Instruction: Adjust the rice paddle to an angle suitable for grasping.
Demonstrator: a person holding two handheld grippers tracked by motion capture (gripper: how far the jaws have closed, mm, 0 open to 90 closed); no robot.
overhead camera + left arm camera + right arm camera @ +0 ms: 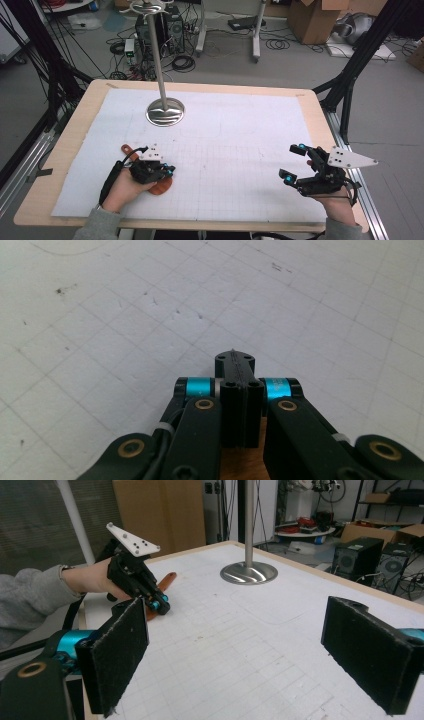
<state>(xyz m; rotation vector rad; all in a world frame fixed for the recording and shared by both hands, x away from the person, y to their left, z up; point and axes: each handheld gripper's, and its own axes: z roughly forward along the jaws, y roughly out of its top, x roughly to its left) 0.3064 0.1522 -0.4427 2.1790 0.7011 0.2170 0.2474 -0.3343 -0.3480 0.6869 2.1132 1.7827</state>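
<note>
Grey workshop floor strewn with cables, cardboard boxes and a computer tower lies beyond one pale wooden table (75, 130), which carries one white gridded mat (235, 150) over nearly all its top. On the mat, at about eleven o'clock from its middle, stands one polished metal stand with a round base and a tall upright pole (164, 111).

Two hands come in from the near edge, each in a grey sleeve and each holding one black pair of tongs with blue rollers. At about four o'clock on the mat, the right tongs (293, 161) are spread wide, nothing between their two black foam pads (120, 655). At about eight o'clock, the left tongs (169, 172) are pressed together on the mat, tips meeting with nothing caught between them in the left gripper view.

One flat reddish-brown wooden utensil (161, 187) lies on the mat under and just beside the left tongs, its narrow handle end poking out toward eleven o'clock behind the hand.
</note>
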